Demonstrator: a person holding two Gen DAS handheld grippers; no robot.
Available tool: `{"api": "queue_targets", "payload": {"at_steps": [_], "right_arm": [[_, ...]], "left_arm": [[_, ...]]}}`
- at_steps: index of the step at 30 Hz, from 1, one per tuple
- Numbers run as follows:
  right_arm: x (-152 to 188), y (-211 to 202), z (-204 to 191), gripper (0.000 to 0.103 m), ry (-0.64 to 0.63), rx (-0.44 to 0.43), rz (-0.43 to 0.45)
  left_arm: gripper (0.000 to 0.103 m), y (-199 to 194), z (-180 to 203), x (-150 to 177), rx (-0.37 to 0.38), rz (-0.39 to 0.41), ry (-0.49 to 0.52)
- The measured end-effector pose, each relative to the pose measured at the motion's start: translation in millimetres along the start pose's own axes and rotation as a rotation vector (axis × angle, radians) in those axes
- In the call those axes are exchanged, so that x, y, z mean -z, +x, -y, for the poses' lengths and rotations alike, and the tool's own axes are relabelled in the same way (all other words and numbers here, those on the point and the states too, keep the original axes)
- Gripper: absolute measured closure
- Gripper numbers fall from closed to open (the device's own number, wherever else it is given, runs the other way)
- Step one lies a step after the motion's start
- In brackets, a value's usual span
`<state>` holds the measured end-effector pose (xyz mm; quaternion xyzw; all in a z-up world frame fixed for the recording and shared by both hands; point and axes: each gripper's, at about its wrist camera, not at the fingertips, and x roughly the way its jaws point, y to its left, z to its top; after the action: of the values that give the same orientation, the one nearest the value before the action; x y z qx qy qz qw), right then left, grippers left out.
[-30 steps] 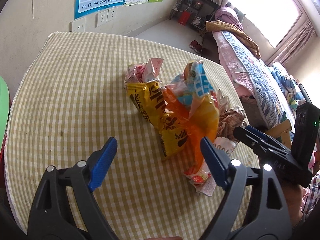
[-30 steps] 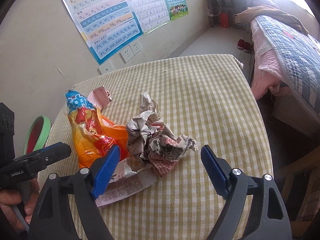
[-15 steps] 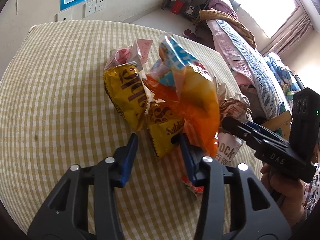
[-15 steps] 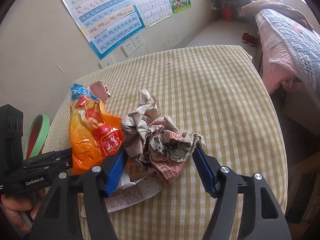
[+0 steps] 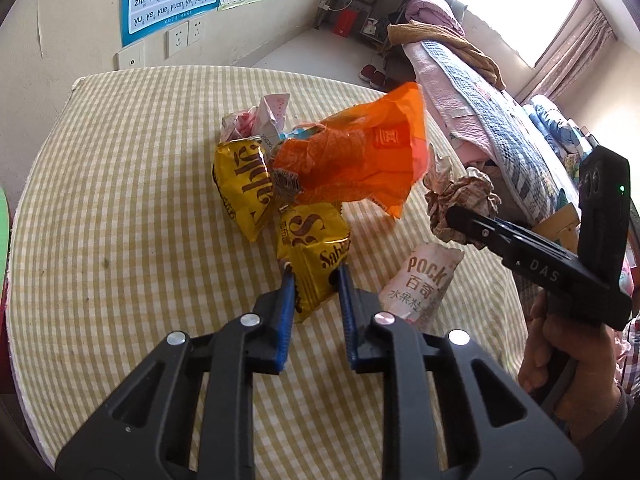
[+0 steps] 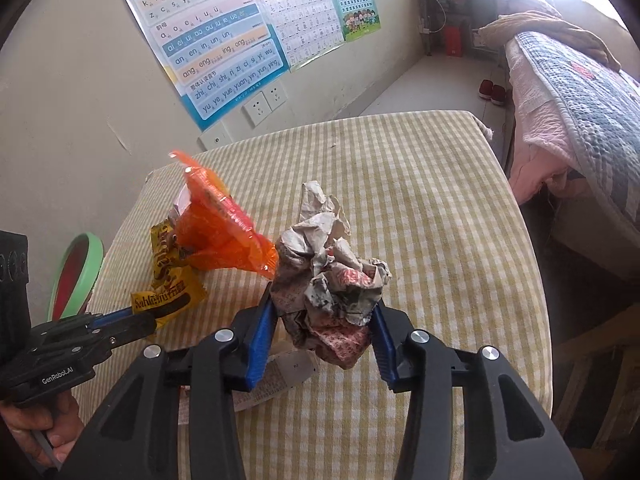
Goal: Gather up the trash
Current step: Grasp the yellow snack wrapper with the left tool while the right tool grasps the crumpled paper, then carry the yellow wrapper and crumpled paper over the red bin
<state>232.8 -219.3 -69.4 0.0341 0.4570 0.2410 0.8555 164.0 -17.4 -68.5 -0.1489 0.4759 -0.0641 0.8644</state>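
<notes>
Checked tablecloth (image 6: 420, 184) under wrappers; bed (image 6: 592, 92) beside.

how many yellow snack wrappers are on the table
2. One yellow wrapper lies mid-table beside the orange bag; the other yellow wrapper is clamped in the left tool. More could be hidden under the bag.

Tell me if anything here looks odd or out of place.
The left gripper is shut on the yellow wrapper, but the orange bag sticks up with it as one tangled clump. The right gripper is shut on the crumpled newspaper. A torn Pocky packet lies on the table.
</notes>
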Motion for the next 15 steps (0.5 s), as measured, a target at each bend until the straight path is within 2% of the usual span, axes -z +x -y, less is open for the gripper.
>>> {"api": "queue_targets", "payload": {"at_steps": [6, 15], "right_arm": [[10, -16, -10, 0.061, -0.02, 0.015, 0.012], [20, -45, -37, 0.061, -0.065, 0.022, 0.051]], "left_arm": [[0.083, -24, -1, 18, 0.006, 0.012, 0.02], [0.082, -62, -18, 38, -0.036, 0.06, 0.016]]}}
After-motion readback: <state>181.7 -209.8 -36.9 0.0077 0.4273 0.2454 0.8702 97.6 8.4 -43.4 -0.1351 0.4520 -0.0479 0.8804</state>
